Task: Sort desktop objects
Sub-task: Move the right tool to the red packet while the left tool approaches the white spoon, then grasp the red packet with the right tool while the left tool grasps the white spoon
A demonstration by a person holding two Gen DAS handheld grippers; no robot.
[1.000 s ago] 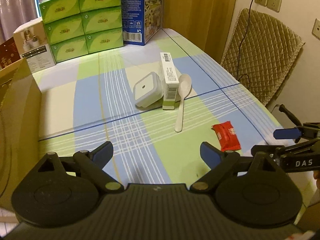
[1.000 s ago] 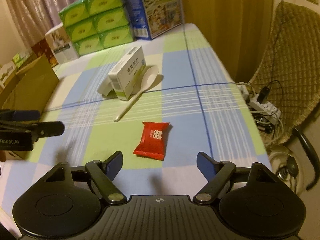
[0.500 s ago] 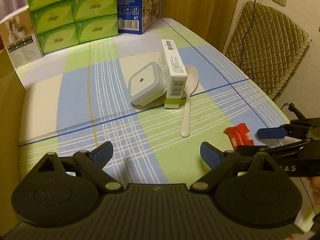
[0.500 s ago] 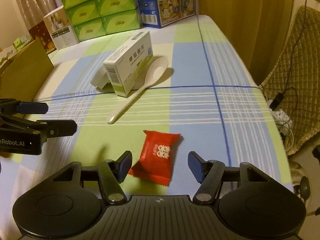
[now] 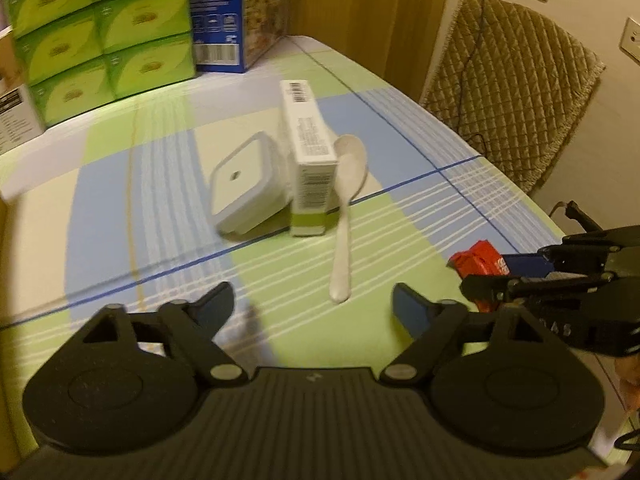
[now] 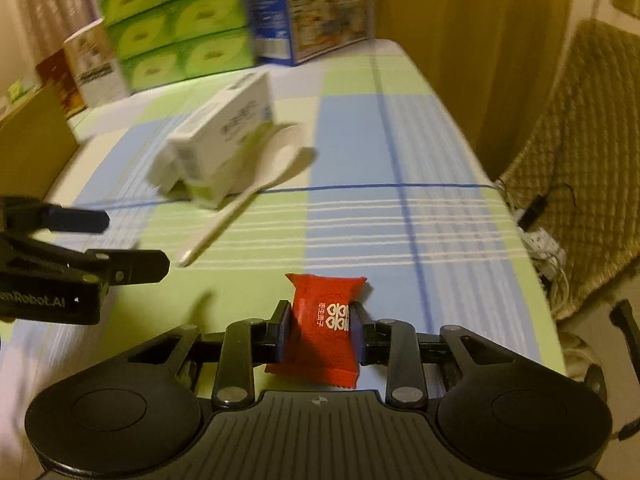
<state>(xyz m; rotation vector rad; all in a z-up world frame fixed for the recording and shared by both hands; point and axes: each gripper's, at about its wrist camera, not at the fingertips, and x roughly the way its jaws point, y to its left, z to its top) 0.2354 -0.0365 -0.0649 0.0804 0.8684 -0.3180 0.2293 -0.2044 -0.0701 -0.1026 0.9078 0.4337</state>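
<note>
Near edge, right side: the right gripper (image 6: 319, 330) is closing on the red candy packet (image 6: 325, 322), pads pressing both its flanks while it lies on the table (image 6: 420, 152).
Why that grip: the jaws straddle the packet's short width, which looks like the surest bite on a soft wrapper.
Left gripper: the left gripper (image 5: 312, 304) hovers with jaws fairly wide but closing, nothing between them.
Left target, a guess: the handle end of the white spoon (image 5: 347, 208) lies just ahead of its tips, so that is probably next.
Middle of the table: the white medicine box (image 5: 307, 152) stands on its long edge, with the spoon's bowl against one side and the square white container (image 5: 247, 182) close against the other.
Why it matters: that tight cluster would be awkward to grab whole, so the stray packet goes first.
Far edge: green tissue packs (image 5: 104, 28) and a blue carton (image 5: 218, 12) are stacked out of the way.
Left edge: a cardboard box (image 6: 34, 128) stands by; possibly the sorting bin.
</note>
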